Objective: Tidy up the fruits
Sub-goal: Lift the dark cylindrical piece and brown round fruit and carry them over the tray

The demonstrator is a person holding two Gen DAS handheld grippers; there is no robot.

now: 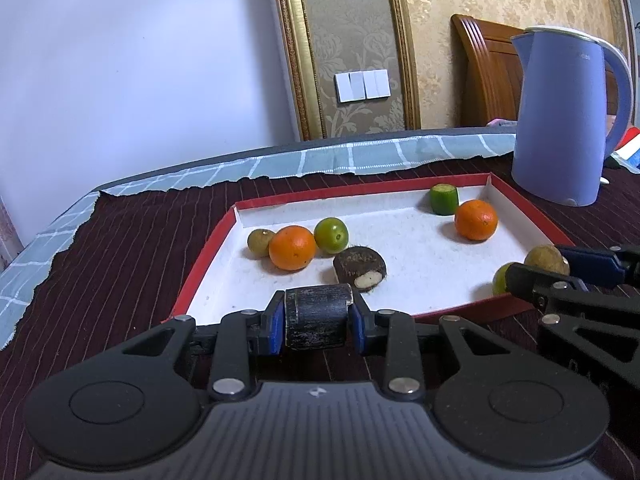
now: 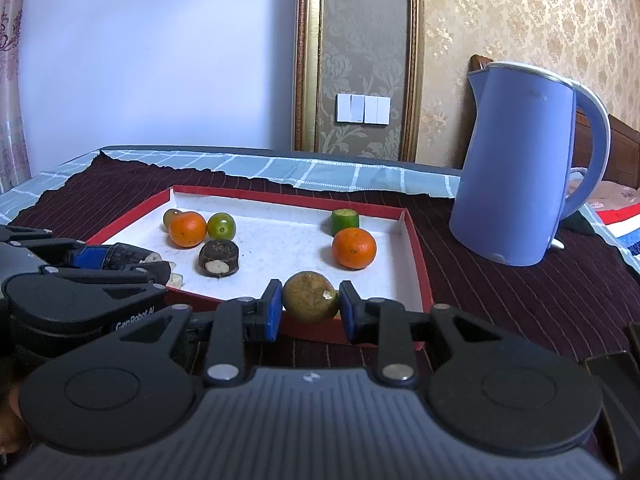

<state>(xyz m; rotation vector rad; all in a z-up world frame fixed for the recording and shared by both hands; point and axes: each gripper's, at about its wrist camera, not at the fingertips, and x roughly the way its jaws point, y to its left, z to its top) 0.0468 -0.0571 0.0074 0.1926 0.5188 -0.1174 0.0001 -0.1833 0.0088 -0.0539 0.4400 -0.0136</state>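
A: Dark striped cloth point(image 1: 120, 248) on the table, red-rimmed tray point(image 1: 208, 248) in the middle, blue kettle point(image 2: 516, 168) just off its far right corner.
B: L gripper point(image 1: 318, 316) clamped on a dark cylinder chunk point(image 1: 316, 316) over the tray's near edge.
A: R gripper point(image 2: 310, 306) pinching a brownish-green fruit point(image 2: 310, 296), near right side.
B: Inside the tray: two oranges point(image 2: 187, 229), green fruits point(image 2: 221, 226), a dark cut piece point(image 2: 219, 258).
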